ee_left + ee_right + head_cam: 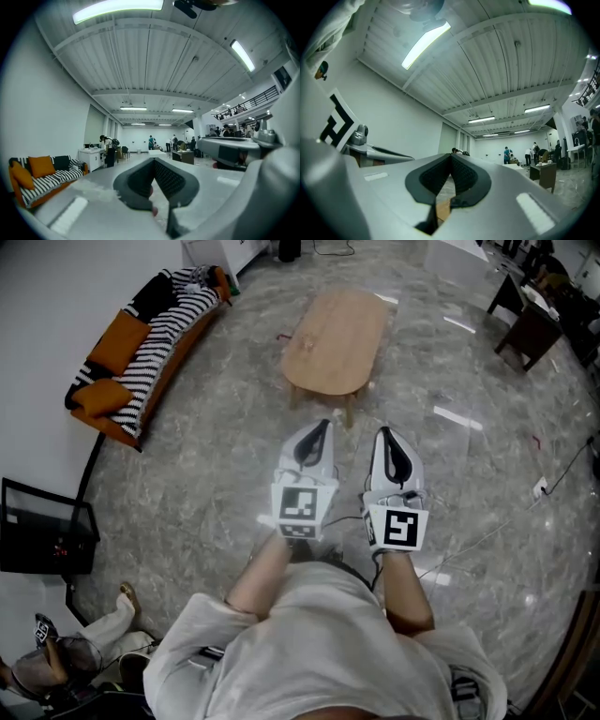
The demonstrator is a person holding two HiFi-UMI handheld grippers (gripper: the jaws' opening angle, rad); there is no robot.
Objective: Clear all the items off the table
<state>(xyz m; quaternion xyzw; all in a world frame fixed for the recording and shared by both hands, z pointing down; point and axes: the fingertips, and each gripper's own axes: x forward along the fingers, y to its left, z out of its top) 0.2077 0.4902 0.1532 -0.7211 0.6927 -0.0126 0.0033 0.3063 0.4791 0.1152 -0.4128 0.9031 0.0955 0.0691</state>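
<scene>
Well beyond closed jaws, wooden table

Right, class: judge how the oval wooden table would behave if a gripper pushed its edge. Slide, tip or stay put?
The table has a broad wooden top, so it is probably stiff and fairly heavy, unlikely to tip. The floor looks polished, so a firm push might slide it.
</scene>
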